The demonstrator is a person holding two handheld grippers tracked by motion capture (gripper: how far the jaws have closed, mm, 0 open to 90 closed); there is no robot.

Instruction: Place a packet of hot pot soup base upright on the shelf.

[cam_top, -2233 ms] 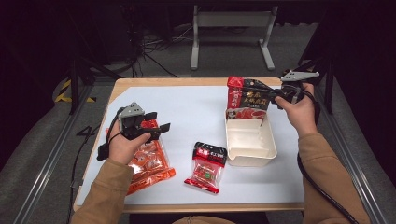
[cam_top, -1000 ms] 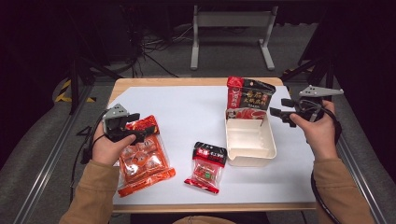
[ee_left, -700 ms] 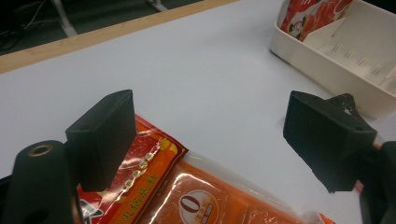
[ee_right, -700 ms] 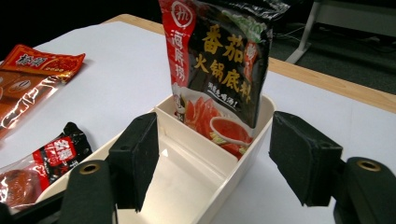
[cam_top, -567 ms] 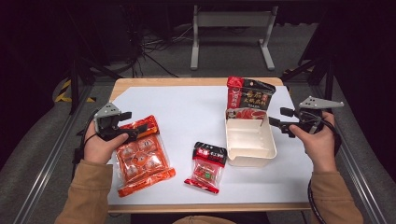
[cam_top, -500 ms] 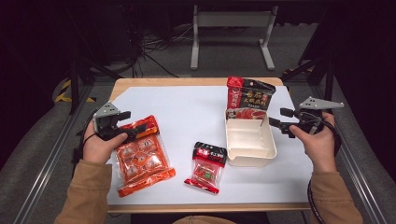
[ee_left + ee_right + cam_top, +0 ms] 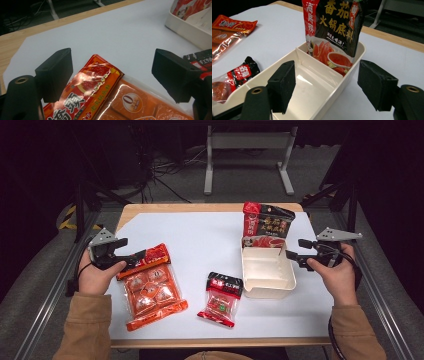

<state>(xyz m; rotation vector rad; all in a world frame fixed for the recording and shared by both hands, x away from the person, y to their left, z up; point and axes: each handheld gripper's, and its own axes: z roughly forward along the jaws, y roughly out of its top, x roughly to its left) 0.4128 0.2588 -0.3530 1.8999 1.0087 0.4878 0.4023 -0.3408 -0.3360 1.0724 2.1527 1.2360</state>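
Your left gripper has its jaws spread wide, hovering over the top edge of the orange snack pack, not touching it. A circled "0" shows on its clear front; the yellow Chinese characters on the red header are only partly legible. Your right gripper is also spread, facing the cream divided tray. The black-and-red pouch stands upright in the tray's far compartment, reading "番茄火锅底料" and "海底捞". The small black-topped packet lies on the white sheet between pack and tray.
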